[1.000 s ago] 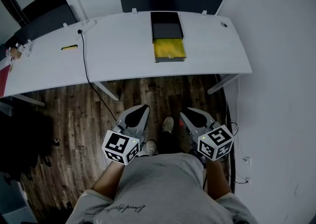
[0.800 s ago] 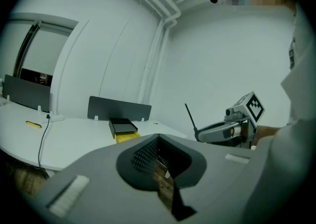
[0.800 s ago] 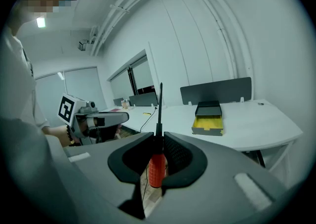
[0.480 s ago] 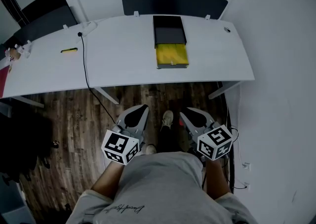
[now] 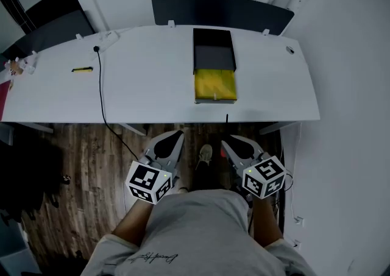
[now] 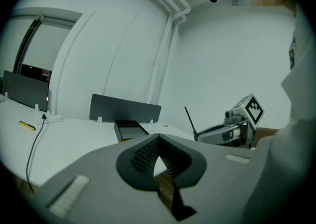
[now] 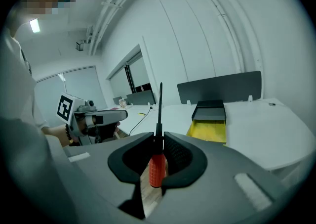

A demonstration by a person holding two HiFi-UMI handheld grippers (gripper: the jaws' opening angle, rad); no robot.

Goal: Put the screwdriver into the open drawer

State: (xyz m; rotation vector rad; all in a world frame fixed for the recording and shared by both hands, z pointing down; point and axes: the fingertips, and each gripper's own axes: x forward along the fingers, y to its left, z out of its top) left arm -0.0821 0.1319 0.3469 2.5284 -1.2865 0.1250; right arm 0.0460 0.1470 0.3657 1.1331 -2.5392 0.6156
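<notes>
White desk (image 5: 152, 80), drawer (image 5: 215, 84) open.
Right hand-held gripper (image 7: 159, 138) pinches the stiff, probably light screwdriver (image 7: 156, 168) near its handle; left hand-held gripper (image 6: 157, 140) closed, empty.

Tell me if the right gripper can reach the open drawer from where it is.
Probably not yet: the right gripper, shut on the screwdriver, is held near the body, short of the table. The drawer lies open with nothing in the way, so stepping forward should do.
</notes>
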